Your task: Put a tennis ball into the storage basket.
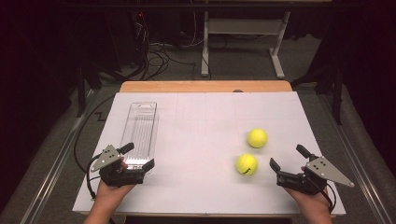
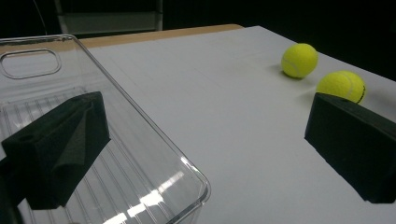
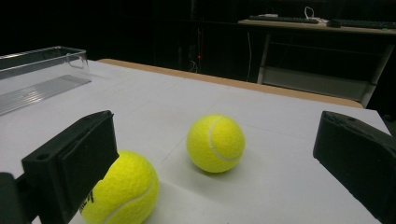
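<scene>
The left gripper point(image 1: 138, 157) sits nearest, jaws wide apart and holding nothing, at the near end of the clear plastic tray point(image 1: 140, 128) (one jaw over its rim). Right of centre on the white table point(image 1: 196, 186) lie two tennis balls point(image 1: 246, 164) point(image 1: 257, 138), close together. The right gripper point(image 1: 288, 157), jaws likewise spread, is beside the nearer ball.

Light falls from above onto the white table point(image 1: 201, 154), which shows bright against a dark, dim room. The clear tray point(image 2: 140, 186) catches white glare on its near floor. Soft, short shadows sit under the two tennis balls point(image 3: 215, 143). The gripper views are slightly soft and grainy.
</scene>
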`<state>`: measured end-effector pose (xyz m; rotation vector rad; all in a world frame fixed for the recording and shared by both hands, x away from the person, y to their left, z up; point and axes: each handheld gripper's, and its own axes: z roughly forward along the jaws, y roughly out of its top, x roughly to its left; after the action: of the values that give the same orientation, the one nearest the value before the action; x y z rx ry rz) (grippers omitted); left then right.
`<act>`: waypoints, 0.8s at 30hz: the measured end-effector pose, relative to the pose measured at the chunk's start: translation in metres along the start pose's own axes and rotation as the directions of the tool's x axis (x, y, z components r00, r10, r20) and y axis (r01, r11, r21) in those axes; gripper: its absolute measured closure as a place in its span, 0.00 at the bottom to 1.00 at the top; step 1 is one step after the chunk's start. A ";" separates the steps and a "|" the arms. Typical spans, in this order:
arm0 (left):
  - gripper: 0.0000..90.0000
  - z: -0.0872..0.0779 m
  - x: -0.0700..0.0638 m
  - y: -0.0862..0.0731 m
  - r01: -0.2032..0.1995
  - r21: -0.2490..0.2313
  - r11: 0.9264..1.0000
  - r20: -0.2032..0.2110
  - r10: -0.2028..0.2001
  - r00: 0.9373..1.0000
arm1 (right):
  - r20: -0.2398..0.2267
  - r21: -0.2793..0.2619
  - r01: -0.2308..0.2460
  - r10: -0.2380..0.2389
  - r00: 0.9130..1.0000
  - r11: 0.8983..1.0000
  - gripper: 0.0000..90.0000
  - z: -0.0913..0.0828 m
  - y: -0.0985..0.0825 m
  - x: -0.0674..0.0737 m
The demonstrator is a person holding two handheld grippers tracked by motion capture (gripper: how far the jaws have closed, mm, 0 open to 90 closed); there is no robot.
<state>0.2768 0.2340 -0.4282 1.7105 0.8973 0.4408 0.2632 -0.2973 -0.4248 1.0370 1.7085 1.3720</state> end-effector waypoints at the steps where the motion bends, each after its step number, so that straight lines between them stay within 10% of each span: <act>1: 0.01 0.000 0.000 0.000 -0.001 -0.001 1.000 -0.001 0.001 1.000 | 0.000 0.000 0.000 0.000 1.000 1.000 0.00 0.000 0.000 0.000; 16: 0.00 -0.004 0.010 -0.001 0.054 -0.051 0.997 -0.008 -0.055 0.998 | 0.002 0.017 -0.015 0.015 1.000 1.000 0.00 0.010 -0.004 -0.003; 24: 0.00 -0.013 0.015 0.000 0.020 -0.030 0.999 -0.063 -0.022 0.998 | 0.003 0.016 -0.012 0.012 1.000 1.000 0.00 0.012 -0.003 -0.003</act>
<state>0.2781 0.2537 -0.4260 1.6667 0.9490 0.4939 0.2742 -0.2952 -0.4299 1.0588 1.7159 1.3658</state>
